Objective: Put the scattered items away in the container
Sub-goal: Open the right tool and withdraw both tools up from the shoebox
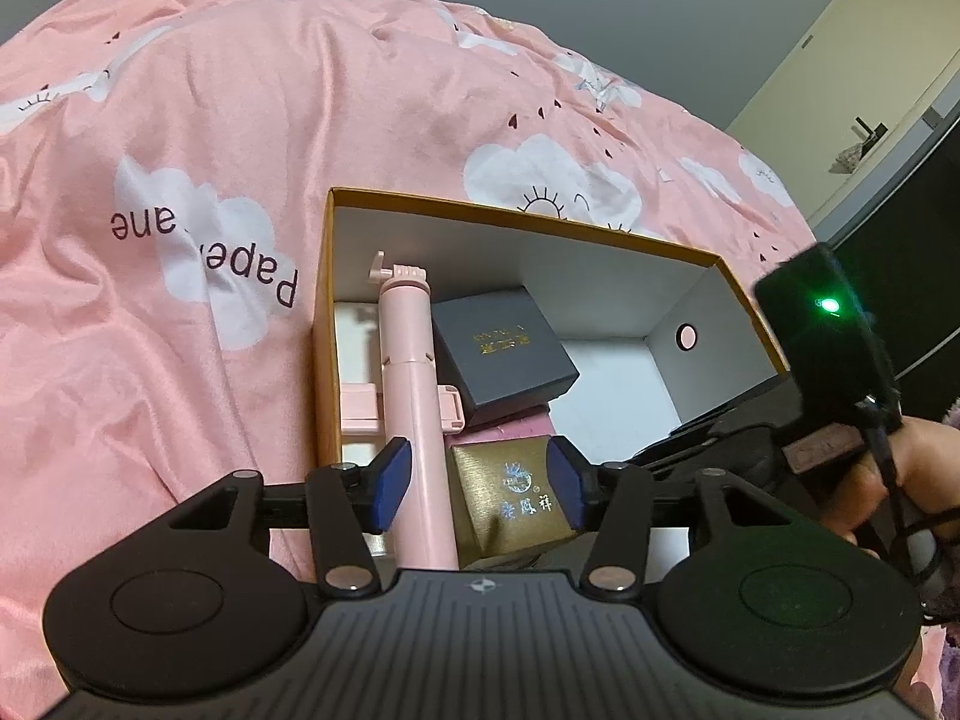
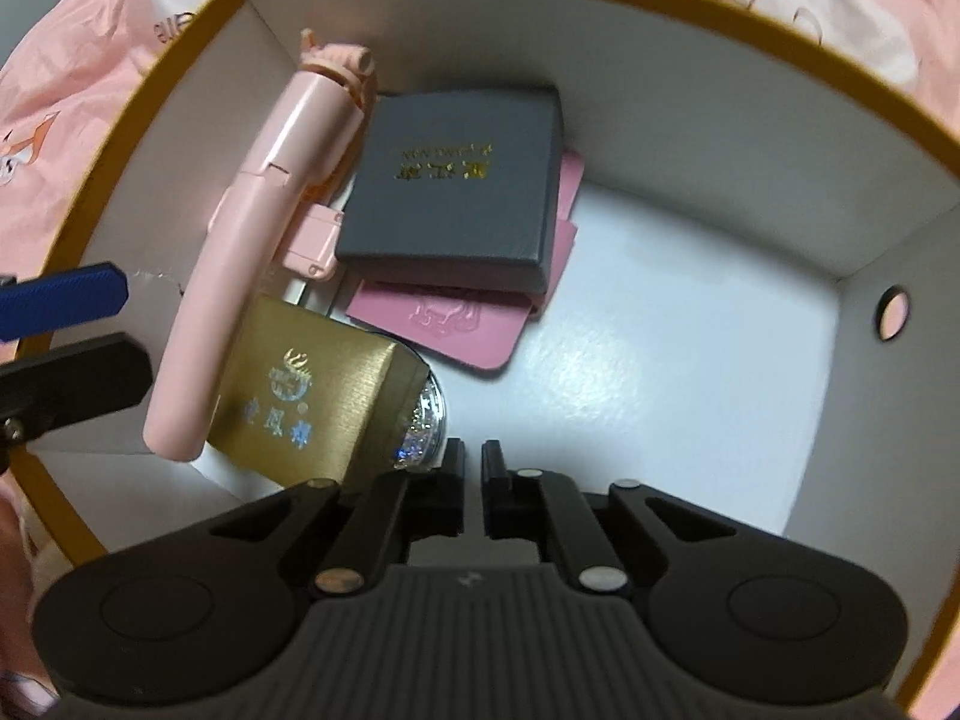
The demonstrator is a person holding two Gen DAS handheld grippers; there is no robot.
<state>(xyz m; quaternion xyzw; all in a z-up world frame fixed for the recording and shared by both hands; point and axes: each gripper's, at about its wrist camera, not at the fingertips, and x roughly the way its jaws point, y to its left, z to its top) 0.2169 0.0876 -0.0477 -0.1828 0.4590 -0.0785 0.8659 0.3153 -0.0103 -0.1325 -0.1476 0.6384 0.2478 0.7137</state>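
From the left wrist view, the left gripper is above the near end of the box. Its two blue pads stand wide apart and press on nothing, so it is let go. Between the pads you can see the pink selfie stick and the gold box, both lying lower down inside the box. The box sits on a pink bedspread with white clouds on it. The box has orange sides outside and white walls inside. The selfie stick lies along the left wall, with its head at the far end. A dark grey box lies just to its right, tilted. On the right, a person's hand holds the other tool, and a small green light glows on it.

From the right wrist view, the right gripper points straight down into the box. Its jaws are nearly shut, with only a thin gap, and nothing is in the gap. The selfie stick leans along the left side. The gold box is next to it, near the gripper. A shiny glittery round thing peeks out from under the gold box, just beside the jaws. The dark grey box rests on a pink card. The right half of the box floor is bare white. A blue pad of the left gripper pokes in at the left edge.
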